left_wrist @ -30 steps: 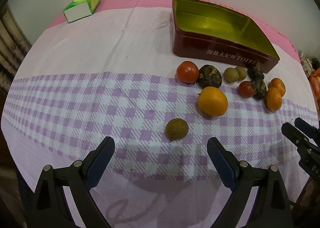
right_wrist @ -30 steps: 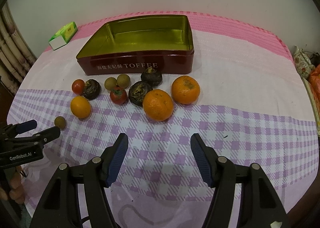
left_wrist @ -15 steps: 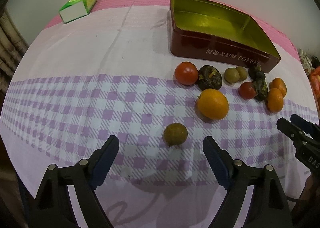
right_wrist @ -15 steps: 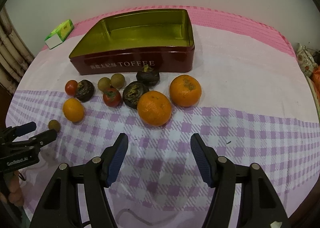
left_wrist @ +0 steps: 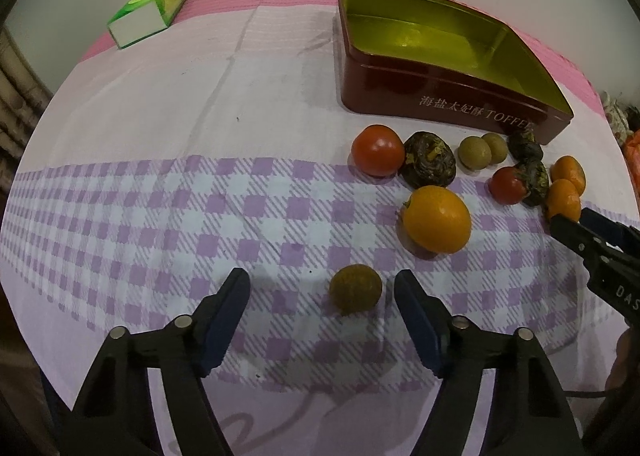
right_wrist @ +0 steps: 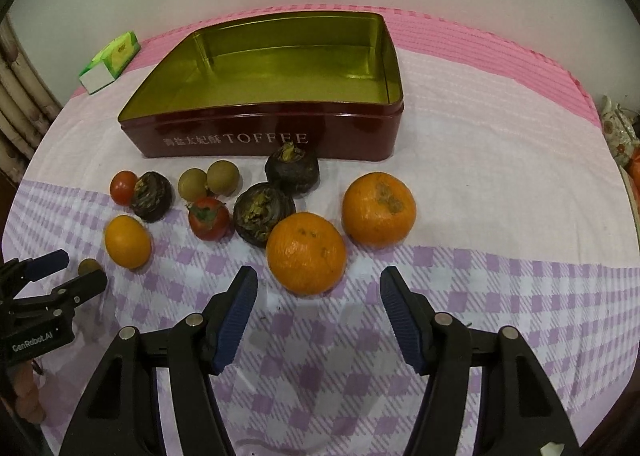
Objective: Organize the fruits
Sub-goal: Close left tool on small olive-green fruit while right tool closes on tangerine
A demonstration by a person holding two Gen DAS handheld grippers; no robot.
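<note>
2 grippers hang over the checked tablecloth (left_wrist: 168,192), each lined up on a fruit. Nearest, the left gripper (left_wrist: 322,306) has its jaws apart and has just been closing them; the small brown fruit (left_wrist: 355,288) sits on the cloth between the tips, closer to the right-hand one, with a gap on both sides, so nothing is pinched yet. The right gripper (right_wrist: 318,296) also stands with jaws apart and nothing between them; the near orange (right_wrist: 306,252) lies just past its tips, slightly toward the left jaw.

Further out, the rest of the fruit lies loose in a cluster: a second orange (right_wrist: 378,208) beside the first, a smaller smooth orange fruit (right_wrist: 127,241), 3 dark wrinkled fruits (right_wrist: 262,213), 2 tomatoes (right_wrist: 208,218) and 2 pale brown round fruits (right_wrist: 222,176). Behind them stands the red toffee tin (right_wrist: 276,138), lid off, its gold inside bare. Farthest back, a green carton (right_wrist: 114,60) lies near the table's edge.

My reading: this is the first pick, since no fruit is in the tin. The left gripper looks set to take the small brown fruit. Next it needs a slight shift to centre the fruit, then a gentle squeeze, because a small round fruit could roll or squirt out sideways. After that comes a lift and a carry over the cluster to the tin. The right gripper needs to move forward before its jaws can straddle the near orange.
</note>
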